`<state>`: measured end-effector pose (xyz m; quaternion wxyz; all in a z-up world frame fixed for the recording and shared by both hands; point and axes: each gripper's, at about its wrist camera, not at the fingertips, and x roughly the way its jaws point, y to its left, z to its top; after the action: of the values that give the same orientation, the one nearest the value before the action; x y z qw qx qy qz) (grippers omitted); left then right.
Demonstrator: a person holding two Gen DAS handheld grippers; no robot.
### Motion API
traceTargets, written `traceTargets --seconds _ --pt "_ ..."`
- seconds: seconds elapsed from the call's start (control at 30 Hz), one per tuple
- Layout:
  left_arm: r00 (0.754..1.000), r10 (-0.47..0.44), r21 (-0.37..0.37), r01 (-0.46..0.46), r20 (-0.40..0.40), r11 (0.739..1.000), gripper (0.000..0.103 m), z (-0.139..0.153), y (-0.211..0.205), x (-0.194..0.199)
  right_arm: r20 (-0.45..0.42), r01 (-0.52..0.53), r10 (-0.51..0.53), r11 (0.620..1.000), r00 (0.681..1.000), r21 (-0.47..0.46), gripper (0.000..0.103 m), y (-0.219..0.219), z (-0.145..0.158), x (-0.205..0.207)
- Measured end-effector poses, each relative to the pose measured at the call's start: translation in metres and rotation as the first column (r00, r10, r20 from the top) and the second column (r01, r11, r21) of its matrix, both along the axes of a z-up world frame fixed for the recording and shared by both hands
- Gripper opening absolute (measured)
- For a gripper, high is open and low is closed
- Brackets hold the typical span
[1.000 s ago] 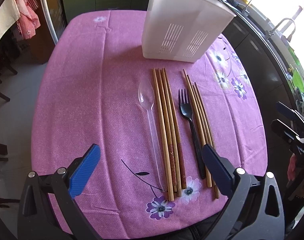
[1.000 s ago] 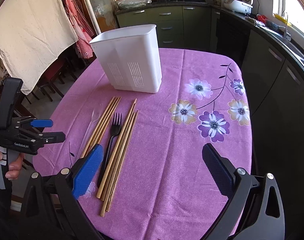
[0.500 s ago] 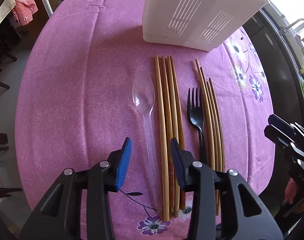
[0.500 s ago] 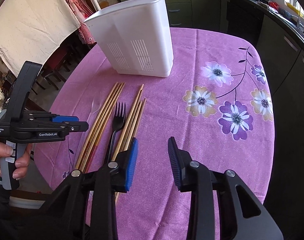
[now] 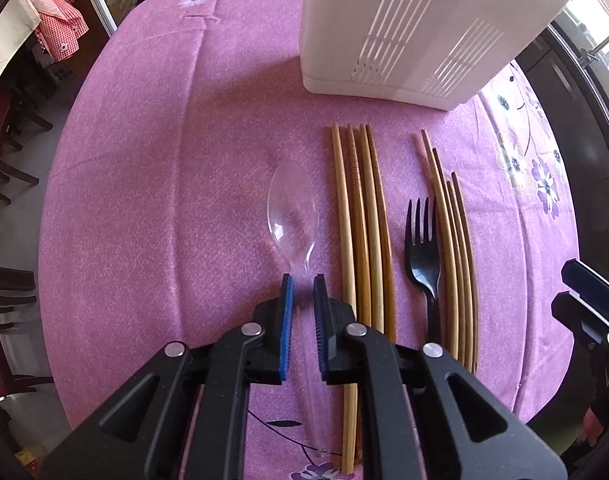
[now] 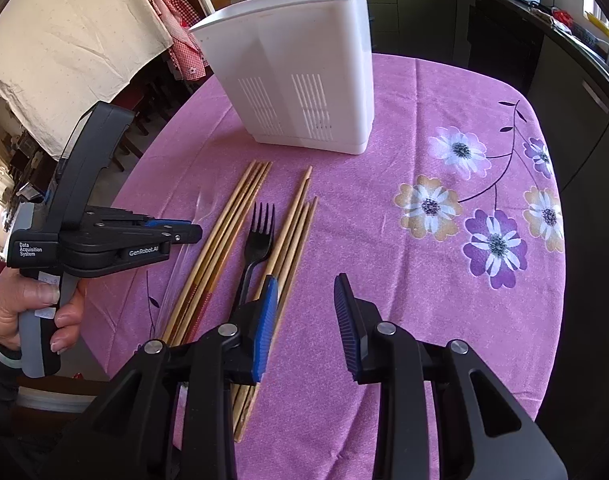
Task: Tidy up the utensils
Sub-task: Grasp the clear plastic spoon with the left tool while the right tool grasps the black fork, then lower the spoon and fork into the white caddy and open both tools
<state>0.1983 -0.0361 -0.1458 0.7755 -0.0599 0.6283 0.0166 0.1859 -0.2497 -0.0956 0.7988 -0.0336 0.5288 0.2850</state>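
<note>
The clear spoon (image 5: 292, 208) lay on the purple tablecloth (image 5: 152, 200); only the left view showed it well, its handle between the left gripper's (image 5: 303, 280) nearly closed jaws. Counted: one spoon, one black fork (image 6: 258, 236), eight chopsticks (image 5: 360, 220), one white holder (image 6: 304, 80). The right gripper (image 6: 304, 292), seen whole only in the right view, had just been closing, still partly open and empty.

- Tablecloth (image 5: 152, 184): pink-purple, printed with flowers.
- Utensil holder (image 5: 416, 28): white, slotted.
- Spoon (image 5: 292, 208): clear.
- Fork (image 5: 422, 248): black.
- Chopsticks (image 5: 364, 220): tan wood.
- Gripper pads (image 6: 264, 320): blue, ribbed.
</note>
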Motion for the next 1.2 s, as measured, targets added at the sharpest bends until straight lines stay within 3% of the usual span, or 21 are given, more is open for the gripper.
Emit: traceTargets --seconds 0.07,0.2,0.6,0.7,0.9,1.07,1.2 --pt "1.000 -0.001 0.002 0.001 0.006 1.000 0.009 -0.001 -0.003 0.004 -0.026 -0.026 0.026 1.000 0.999 0.000 0.030 0.012 -0.003 -0.002" --pt "1.000 -0.003 0.014 0.002 0.029 1.000 0.009 0.004 0.002 0.001 -0.083 -0.080 0.077 0.996 0.994 -0.032 0.019 0.044 -0.014 -0.004" --pt "0.985 -0.044 0.046 0.037 0.165 0.998 0.009 0.040 0.010 -0.022 -0.179 -0.087 0.056 0.981 0.982 -0.174 0.018 0.094 -0.046 0.021" --pt "0.981 -0.049 0.043 0.042 0.186 0.998 0.009 0.044 0.014 -0.028 -0.191 -0.093 0.054 0.975 0.980 -0.201 0.017 0.105 -0.053 0.023" --pt "0.965 -0.055 0.041 0.046 0.257 0.998 0.009 0.065 0.019 -0.041 -0.123 -0.090 0.061 0.964 0.991 -0.249 0.012 0.124 -0.056 0.021" --pt "0.930 -0.061 0.011 0.061 0.363 0.998 0.009 0.111 0.019 -0.045 -0.111 -0.057 0.040 0.987 0.993 -0.148 0.010 0.113 -0.052 0.019" --pt "0.870 -0.047 -0.033 0.073 0.491 0.997 0.009 0.165 0.017 -0.038 -0.074 -0.036 0.037 0.999 0.997 0.019 0.010 0.091 -0.024 0.014"
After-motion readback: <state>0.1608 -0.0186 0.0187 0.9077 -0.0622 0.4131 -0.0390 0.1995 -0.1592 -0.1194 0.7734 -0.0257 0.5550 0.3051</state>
